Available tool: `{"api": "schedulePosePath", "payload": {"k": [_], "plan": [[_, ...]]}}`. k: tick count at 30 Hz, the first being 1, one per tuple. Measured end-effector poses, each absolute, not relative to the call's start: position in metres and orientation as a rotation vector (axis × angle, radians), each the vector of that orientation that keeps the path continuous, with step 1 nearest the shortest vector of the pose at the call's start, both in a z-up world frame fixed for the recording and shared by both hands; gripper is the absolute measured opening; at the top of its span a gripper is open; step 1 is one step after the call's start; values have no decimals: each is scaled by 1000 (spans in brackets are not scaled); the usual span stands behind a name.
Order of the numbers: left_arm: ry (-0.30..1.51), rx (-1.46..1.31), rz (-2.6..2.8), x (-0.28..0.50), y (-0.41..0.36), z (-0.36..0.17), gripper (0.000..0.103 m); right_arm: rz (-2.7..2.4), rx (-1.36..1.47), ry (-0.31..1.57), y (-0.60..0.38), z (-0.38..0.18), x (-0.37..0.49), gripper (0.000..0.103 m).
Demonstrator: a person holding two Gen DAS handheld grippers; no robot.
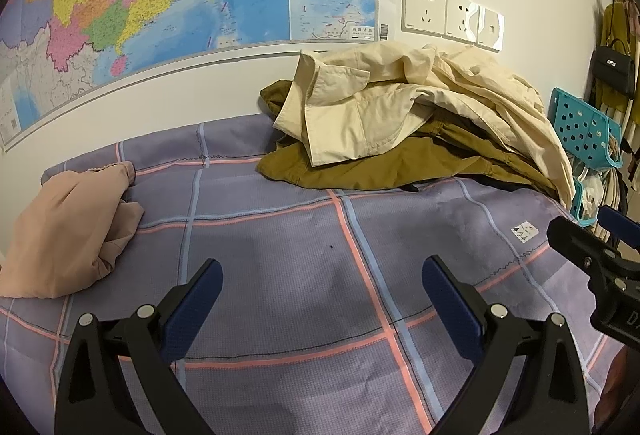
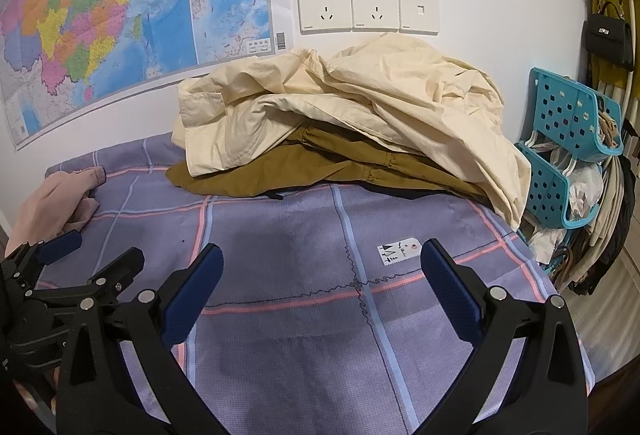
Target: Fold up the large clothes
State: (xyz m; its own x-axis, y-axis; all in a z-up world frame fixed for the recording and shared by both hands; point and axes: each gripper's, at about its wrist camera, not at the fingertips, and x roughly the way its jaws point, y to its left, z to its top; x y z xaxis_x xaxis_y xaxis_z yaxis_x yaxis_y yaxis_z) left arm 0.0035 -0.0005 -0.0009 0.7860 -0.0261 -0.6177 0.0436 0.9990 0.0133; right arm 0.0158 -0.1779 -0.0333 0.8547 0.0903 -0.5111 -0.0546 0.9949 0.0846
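Note:
A crumpled cream garment [image 1: 400, 103] [image 2: 340, 107] lies on top of an olive-brown garment [image 1: 380, 167] [image 2: 320, 163] in a heap at the far side of the purple checked bedcover [image 1: 300, 235] [image 2: 300, 235], against the wall. A pink garment [image 1: 72, 227] [image 2: 60, 203] lies bunched at the left. My left gripper [image 1: 322, 275] is open and empty above the bare cover; it also shows in the right wrist view [image 2: 98, 249]. My right gripper [image 2: 322, 259] is open and empty; part of it shows at the right edge of the left wrist view [image 1: 592, 235].
A map [image 1: 160, 3] and wall sockets [image 2: 368, 7] are on the wall behind the heap. Teal plastic baskets [image 2: 568, 139] and hanging clothes with a black handbag [image 2: 608, 39] stand at the right, past the bed edge. A white label [image 2: 398, 249] lies on the cover.

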Motion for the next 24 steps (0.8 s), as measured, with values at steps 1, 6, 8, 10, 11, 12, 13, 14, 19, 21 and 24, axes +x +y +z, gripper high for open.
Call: {"api": "schedulePosePath", "payload": {"k": [1, 6, 8, 10, 11, 12, 13, 14, 19, 21, 24], "plan": [[668, 27, -41, 4, 0, -1, 96, 78, 66, 541, -177, -33, 16, 98], [667, 26, -40, 3, 1, 0, 96, 77, 63, 538, -177, -32, 15, 98], [667, 24, -39, 4, 1, 1, 96, 77, 65, 538, -177, -32, 15, 98], [667, 23, -38, 4, 1, 1, 96, 79, 63, 541, -177, -32, 16, 98], [668, 23, -38, 4, 1, 1, 96, 79, 61, 541, -176, -31, 16, 98], [669, 23, -36, 4, 1, 1, 96, 80, 60, 539, -176, -31, 15, 98], [669, 23, -36, 5, 1, 2, 96, 82, 61, 538, -176, -31, 15, 98], [668, 23, -35, 5, 1, 2, 96, 83, 61, 540, -176, -30, 15, 98], [664, 21, -37, 5, 1, 3, 96, 81, 61, 537, -176, -31, 15, 98], [663, 21, -36, 5, 1, 4, 96, 83, 61, 537, -175, -30, 16, 98], [663, 17, -39, 5, 1, 4, 96, 81, 60, 533, -176, -30, 15, 98]]}}
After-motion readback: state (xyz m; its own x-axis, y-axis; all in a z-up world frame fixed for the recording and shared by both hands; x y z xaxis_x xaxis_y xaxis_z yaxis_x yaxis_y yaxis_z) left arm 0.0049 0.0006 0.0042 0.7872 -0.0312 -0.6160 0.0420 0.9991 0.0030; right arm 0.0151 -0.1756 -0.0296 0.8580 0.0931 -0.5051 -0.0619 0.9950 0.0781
